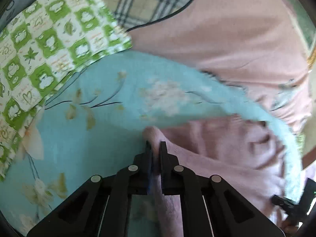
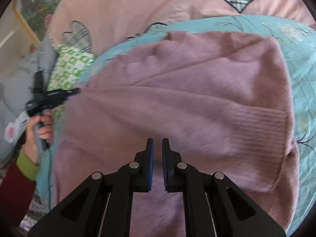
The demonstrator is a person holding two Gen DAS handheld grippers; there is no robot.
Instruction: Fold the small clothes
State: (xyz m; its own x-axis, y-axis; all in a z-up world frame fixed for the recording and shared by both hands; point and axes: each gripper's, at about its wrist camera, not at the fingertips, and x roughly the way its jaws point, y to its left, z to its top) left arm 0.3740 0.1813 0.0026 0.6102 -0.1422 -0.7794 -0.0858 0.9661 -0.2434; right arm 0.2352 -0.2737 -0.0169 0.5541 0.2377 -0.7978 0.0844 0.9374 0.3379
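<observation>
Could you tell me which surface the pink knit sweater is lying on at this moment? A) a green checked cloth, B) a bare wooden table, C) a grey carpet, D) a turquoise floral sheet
D: in the right wrist view the pink sweater is spread over the turquoise floral sheet, which shows around its edges; the green checked cloth lies off to the side.

My right gripper [image 1: 284, 202] is showing only partly at the frame's edge, motion-blurred. The pink sweater [image 2: 187, 102] is running past the bottom edge.
</observation>
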